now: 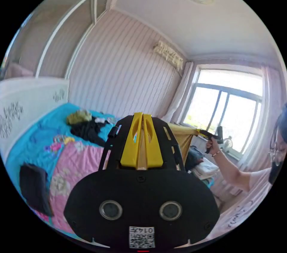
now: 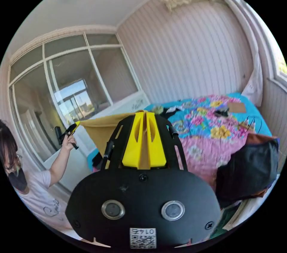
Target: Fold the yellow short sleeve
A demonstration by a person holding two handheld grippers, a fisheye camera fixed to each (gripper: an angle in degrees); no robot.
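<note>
We hold the yellow short sleeve (image 1: 182, 138) stretched in air, left tongs (image 1: 143, 115) and right tongs (image 2: 145, 113) both clamped on it; keep taut, lower flat onto bed (image 2: 209, 142).

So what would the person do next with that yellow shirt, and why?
Probably lower both hands to spread the yellow shirt flat on the bed. The left gripper and the right gripper each pinch an end, holding it stretched in the air, so it hangs unfolded with no surface under it.
</note>
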